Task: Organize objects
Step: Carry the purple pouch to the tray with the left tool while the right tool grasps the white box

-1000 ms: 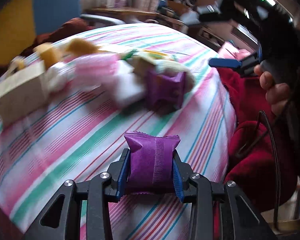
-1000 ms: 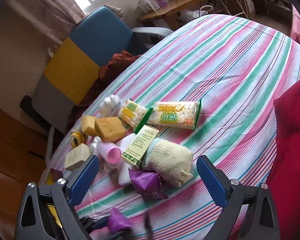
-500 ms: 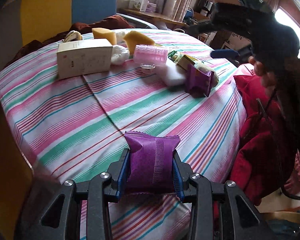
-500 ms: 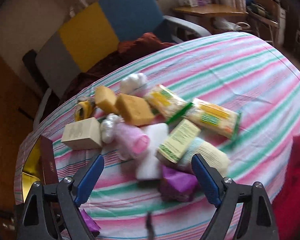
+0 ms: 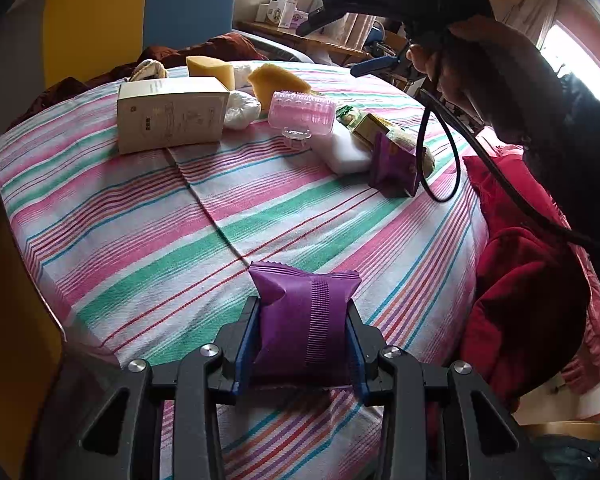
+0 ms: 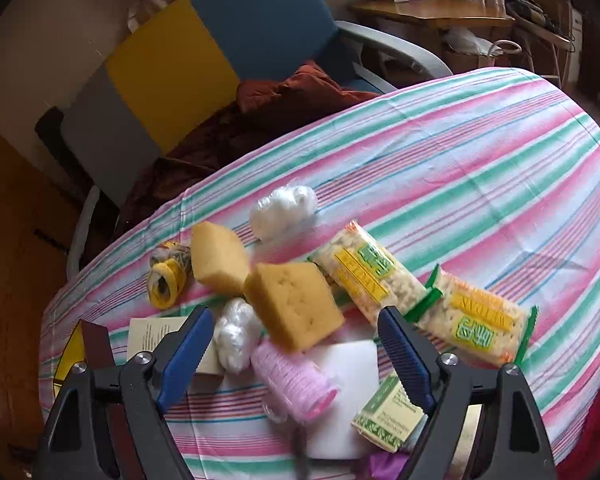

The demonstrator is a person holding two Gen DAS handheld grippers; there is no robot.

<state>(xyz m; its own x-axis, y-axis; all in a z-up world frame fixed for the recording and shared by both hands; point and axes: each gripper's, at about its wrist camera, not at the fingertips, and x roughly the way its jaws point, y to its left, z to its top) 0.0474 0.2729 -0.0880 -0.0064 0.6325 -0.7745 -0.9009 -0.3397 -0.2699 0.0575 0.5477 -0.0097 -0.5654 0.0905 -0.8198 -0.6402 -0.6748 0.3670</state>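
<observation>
Left wrist view: purple packet (image 5: pixel 304 328) clamped between left gripper (image 5: pixel 300 344) pads.

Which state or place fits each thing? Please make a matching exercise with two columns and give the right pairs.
Things:
1. purple packet
2. pink roller
3. right gripper
4. yellow sponge

States:
a. jaws open, nothing between the pads
b. clamped in the left gripper
c. leans over the roller's far end
d. lies on its side against the white block

Pairs: 1-b, 2-d, 3-a, 4-c

left gripper (image 5: pixel 302 332) clamped, right gripper (image 6: pixel 296 344) narrowing
</observation>
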